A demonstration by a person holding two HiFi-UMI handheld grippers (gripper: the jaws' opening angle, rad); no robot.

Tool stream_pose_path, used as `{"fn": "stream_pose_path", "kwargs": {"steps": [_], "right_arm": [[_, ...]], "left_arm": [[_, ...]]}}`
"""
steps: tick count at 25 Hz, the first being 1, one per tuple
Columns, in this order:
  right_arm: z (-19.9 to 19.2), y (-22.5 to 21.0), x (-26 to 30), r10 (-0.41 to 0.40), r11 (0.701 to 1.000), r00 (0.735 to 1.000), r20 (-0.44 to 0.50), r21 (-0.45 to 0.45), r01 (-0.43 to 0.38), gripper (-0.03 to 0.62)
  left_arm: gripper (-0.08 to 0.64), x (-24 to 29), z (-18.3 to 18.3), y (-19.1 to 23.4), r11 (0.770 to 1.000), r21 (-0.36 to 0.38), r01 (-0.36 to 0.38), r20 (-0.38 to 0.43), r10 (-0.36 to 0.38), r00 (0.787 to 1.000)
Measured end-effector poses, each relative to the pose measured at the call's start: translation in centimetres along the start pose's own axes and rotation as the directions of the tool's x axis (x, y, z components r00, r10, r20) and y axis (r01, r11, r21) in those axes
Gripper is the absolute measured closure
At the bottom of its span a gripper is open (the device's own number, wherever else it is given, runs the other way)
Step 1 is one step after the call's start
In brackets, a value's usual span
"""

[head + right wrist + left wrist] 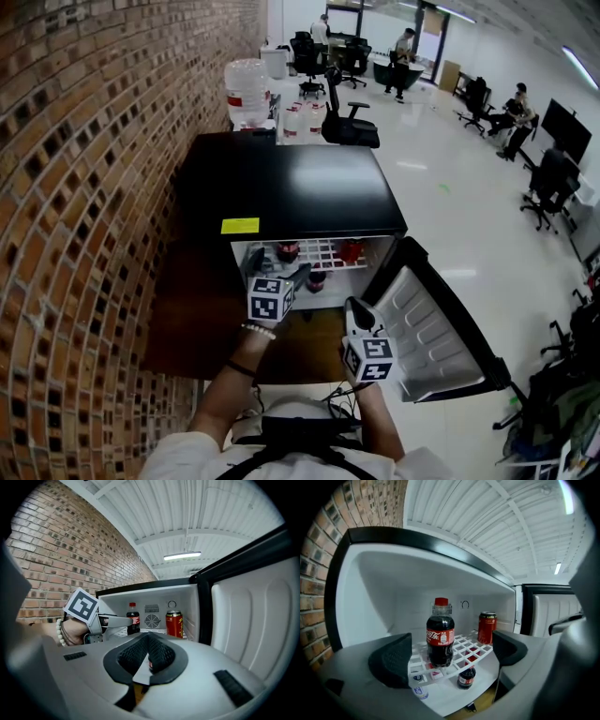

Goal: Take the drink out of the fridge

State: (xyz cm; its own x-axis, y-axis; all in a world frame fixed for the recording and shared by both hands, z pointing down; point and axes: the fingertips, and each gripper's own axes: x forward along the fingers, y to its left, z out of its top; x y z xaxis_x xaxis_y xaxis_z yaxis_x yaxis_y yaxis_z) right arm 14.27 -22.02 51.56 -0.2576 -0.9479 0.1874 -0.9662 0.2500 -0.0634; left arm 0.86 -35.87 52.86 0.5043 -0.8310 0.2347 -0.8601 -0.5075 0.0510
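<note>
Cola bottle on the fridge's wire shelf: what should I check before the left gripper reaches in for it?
1. Fridge door swung open: ok.
2. Cola bottle upright on the wire shelf: ok.
3. Left gripper jaws wide apart, empty, bottle framed ahead between them: ok.
4. Red can apart from the bottle, to its right: ok.
5. Right gripper shut, empty, back from the fridge opening: ok.
6. Bottle cap tight: cannot tell.

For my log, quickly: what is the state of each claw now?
Left claw: open, holding nothing; cola bottle ahead, untouched.
Right claw: closed, holding nothing.
</note>
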Motion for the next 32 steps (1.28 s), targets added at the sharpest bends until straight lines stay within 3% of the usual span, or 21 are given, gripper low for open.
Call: {"fn": "stream_pose_path", "kwargs": {"steps": [14,19,30,32], "right_arm": [[-0.3,-1.7,-0.3,-0.029,0.999,1.000,0.000,0.024,0.029,0.584],[-0.2,-2.3,-0.4,-0.039,0.999,0.999,0.004,0.030,0.039,0.584],[-0.5,-2.8,-0.4,-0.042,0.998,0.999,0.005,0.044,0.042,0.584],[-0.5,-2.9,-0.4,-0.043,0.998,0.999,0.003,0.047,0.042,0.584]], "left_arm": [[0.034,5.3,0.7,1.8,0.998,0.015,-0.055,-0.033,0.055,0.998],[0.080,6.0,0.9,2.3,0.998,-0.007,-0.061,-0.035,0.061,0.998],[0.247,6.5,0.8,2.7,0.994,0.051,-0.095,-0.058,0.098,0.994],[0.247,6.5,0.8,2.8,0.994,0.052,-0.096,-0.058,0.099,0.993]]}}
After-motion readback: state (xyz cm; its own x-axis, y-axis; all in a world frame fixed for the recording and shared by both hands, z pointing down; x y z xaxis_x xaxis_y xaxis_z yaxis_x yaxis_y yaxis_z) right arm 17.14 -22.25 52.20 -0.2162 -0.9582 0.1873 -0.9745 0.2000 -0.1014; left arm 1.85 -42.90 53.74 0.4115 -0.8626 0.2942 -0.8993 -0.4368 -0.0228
